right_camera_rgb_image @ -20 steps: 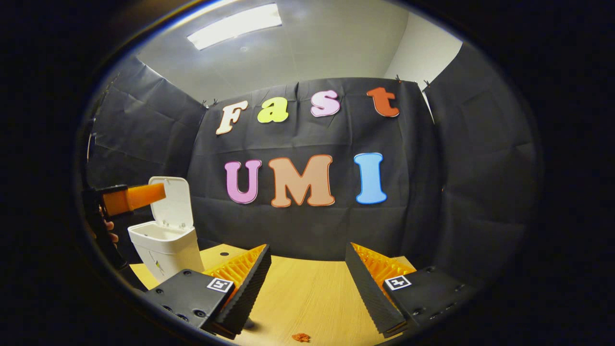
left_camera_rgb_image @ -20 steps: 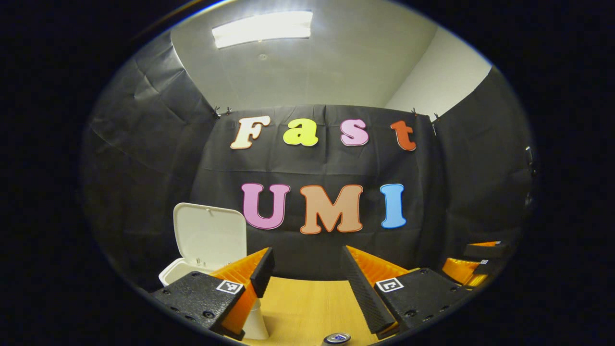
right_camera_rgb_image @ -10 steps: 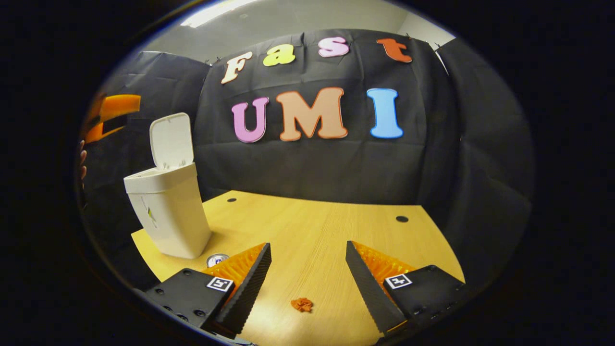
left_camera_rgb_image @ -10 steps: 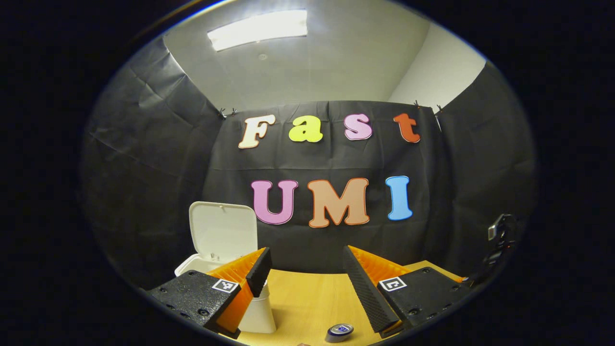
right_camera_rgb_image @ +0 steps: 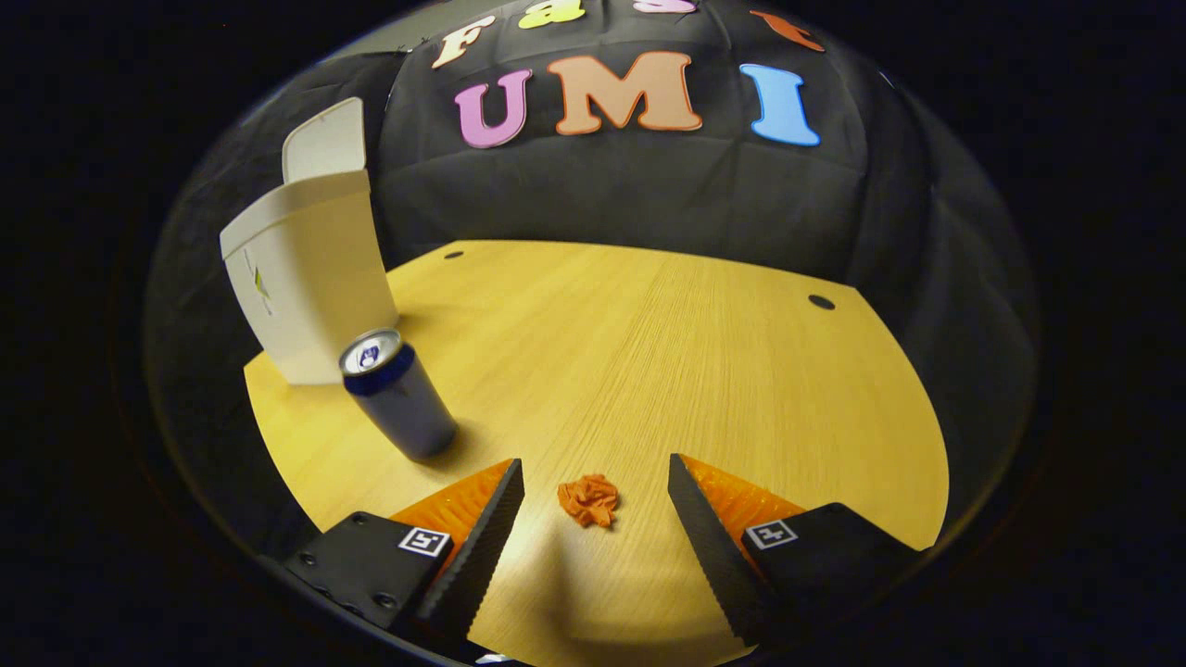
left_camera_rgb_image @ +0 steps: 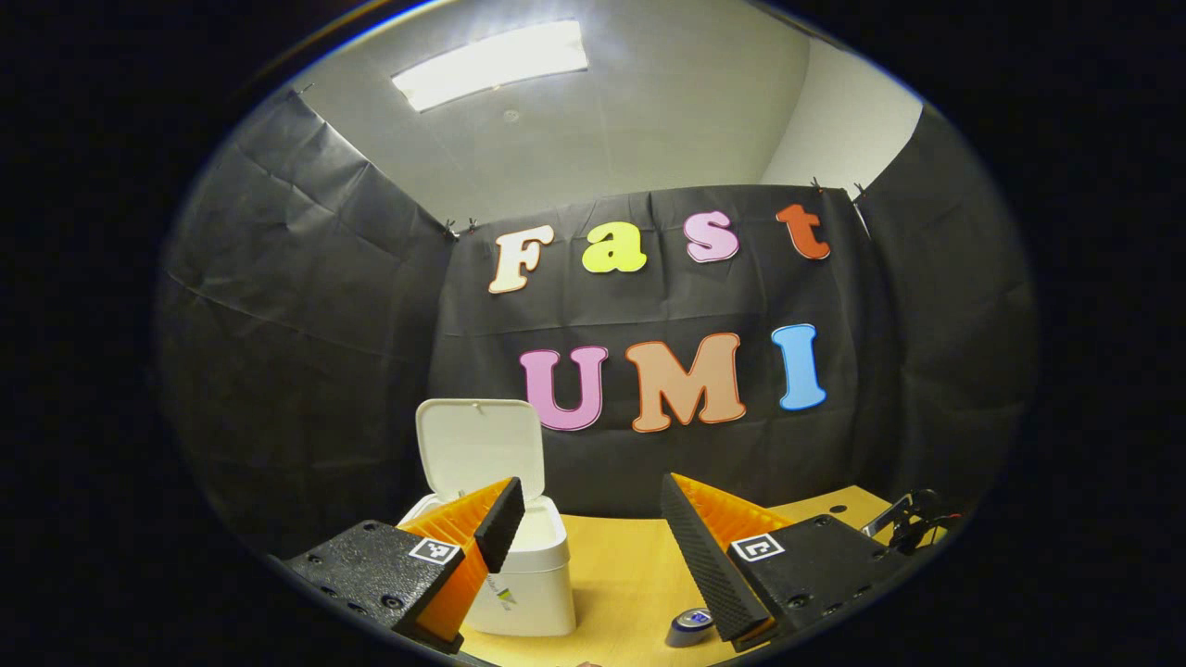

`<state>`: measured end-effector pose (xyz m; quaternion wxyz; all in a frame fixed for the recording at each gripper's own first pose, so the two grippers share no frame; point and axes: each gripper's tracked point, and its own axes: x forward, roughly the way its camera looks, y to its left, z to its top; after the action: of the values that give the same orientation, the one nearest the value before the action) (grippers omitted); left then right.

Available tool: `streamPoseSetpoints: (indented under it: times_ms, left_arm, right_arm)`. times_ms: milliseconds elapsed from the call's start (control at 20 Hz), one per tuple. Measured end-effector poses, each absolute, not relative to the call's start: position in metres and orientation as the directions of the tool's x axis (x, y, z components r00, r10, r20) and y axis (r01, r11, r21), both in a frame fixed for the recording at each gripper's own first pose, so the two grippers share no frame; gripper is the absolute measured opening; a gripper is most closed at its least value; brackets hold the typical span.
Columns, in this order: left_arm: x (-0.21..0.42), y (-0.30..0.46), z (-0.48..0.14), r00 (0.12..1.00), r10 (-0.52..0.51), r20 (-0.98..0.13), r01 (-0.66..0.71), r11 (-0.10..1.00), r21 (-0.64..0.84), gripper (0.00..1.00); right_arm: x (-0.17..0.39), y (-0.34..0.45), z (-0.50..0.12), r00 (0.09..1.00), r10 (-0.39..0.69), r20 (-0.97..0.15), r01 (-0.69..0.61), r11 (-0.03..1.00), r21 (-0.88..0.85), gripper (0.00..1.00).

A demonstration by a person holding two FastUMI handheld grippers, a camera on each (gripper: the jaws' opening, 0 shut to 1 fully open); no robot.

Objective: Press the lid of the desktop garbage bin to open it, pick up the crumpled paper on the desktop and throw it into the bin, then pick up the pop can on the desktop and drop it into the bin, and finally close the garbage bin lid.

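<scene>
- the wooden desktop [right_camera_rgb_image: 667,352] spreads wide in the right gripper view, bare across its middle and right.
- the white garbage bin [right_camera_rgb_image: 306,278] stands at the far left corner with its lid [right_camera_rgb_image: 324,139] tipped up, so the opening step looks done.
- the pop can [right_camera_rgb_image: 398,394] stands upright just near of the bin; likely light, stiff and smooth, best gripped across its round body.
- the left gripper [left_camera_rgb_image: 593,533] has its fingers apart and holds nothing, with the bin [left_camera_rgb_image: 523,584] behind its left finger.
- the right gripper [right_camera_rgb_image: 593,519] is spread wide, empty, above the desk.
- the crumpled paper [right_camera_rgb_image: 589,500] lies between those fingers, untouched; probably very light and soft, so squeeze it across its middle.
</scene>
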<state>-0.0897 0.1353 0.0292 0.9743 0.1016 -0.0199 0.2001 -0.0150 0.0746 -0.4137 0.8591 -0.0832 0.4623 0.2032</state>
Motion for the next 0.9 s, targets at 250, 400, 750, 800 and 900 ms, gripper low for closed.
streamPoseSetpoints:
  times_ms: [250,400,750,800,900]
  left_arm:
    - [-0.101,0.148,0.022,0.902,0.428,0.055,-0.430,0.881,0.199,0.90]
    - [-0.100,0.152,0.020,0.899,0.435,0.051,-0.436,0.877,0.203,0.90]
    - [-0.095,0.158,0.020,0.901,0.429,0.057,-0.432,0.883,0.185,0.90]
    - [-0.095,0.159,0.019,0.902,0.428,0.060,-0.432,0.883,0.186,0.90]
    - [-0.095,0.162,0.019,0.902,0.427,0.065,-0.431,0.883,0.187,0.90]
  right_arm:
    - [-0.012,0.076,-0.441,0.442,0.250,-0.861,-0.431,0.902,0.041,0.84]
    - [-0.012,0.073,-0.447,0.432,0.228,-0.873,-0.438,0.899,0.018,0.40]
    - [-0.009,0.074,-0.447,0.404,0.232,-0.885,-0.417,0.908,0.048,0.04]
    - [-0.008,0.074,-0.442,0.421,0.229,-0.877,-0.413,0.910,0.040,0.04]
    - [0.001,0.079,-0.425,0.455,0.252,-0.854,-0.413,0.910,0.049,0.04]
